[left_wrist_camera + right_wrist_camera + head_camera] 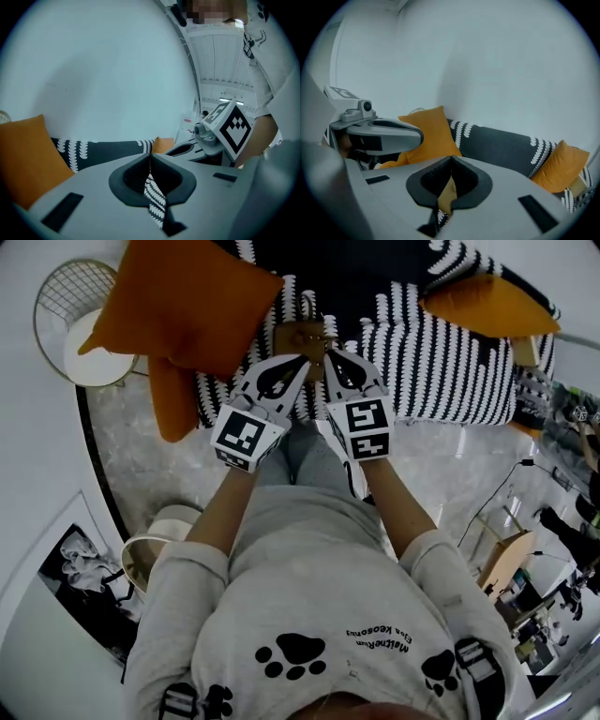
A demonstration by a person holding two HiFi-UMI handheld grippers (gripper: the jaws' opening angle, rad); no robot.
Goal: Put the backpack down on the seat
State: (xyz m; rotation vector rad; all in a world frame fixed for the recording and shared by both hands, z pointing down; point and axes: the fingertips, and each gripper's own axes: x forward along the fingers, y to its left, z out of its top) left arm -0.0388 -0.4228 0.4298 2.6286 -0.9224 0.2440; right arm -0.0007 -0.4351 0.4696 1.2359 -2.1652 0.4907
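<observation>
A tan-brown backpack [300, 337] with pale loops lies on the black-and-white striped seat [230, 399] of the sofa, between the cushions. Both grippers hover side by side at its near edge. My left gripper [302, 360] [150, 155] has its jaws together, and only striped fabric shows through the slit below the tips. My right gripper [330, 353] [451, 160] is shut too. A tan piece [448, 193] shows in its slit, and I cannot tell whether it is pinched. Black buckled straps [473, 662] sit on the person's shoulders.
Two orange cushions [187, 301] [487, 304] and a striped cushion [441, 367] flank the backpack. A wire side table [80, 324] stands at the left. A round pale thing [155, 540] sits on the marble floor, with wooden items and a cable [506, 563] at the right. A white wall backs the sofa.
</observation>
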